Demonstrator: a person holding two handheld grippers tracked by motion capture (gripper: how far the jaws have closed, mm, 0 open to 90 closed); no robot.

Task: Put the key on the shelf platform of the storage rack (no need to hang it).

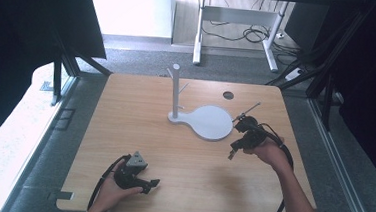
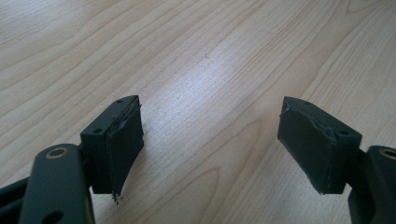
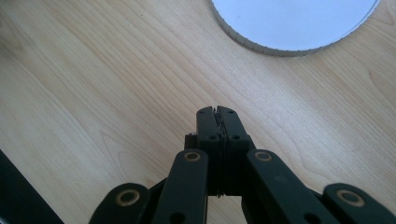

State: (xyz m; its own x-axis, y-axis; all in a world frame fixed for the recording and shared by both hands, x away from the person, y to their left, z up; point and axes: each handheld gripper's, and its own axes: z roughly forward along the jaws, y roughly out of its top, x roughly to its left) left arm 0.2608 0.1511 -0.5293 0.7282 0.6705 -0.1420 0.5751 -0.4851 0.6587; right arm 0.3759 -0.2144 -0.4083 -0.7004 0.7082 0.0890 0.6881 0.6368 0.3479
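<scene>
A: Where's the white stand (image 1: 206, 121)?
B: On the desk (image 1: 140, 112), its round base (image 3: 294, 23) just ahead of the right gripper (image 3: 218, 112), whose fingers are clenched on nothing.
A: The left gripper (image 2: 210, 135)?
B: Fingers spread wide, only bare desk between them.

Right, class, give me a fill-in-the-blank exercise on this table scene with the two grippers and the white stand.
1. The jaws of the left gripper stand ____.
2. The jaws of the right gripper are pressed ____, with nothing between them.
3. The white stand has an upright ____ rising from its narrow end.
4. Everything rests on a ____ table.

Missing words: open; shut; post; wooden
</scene>
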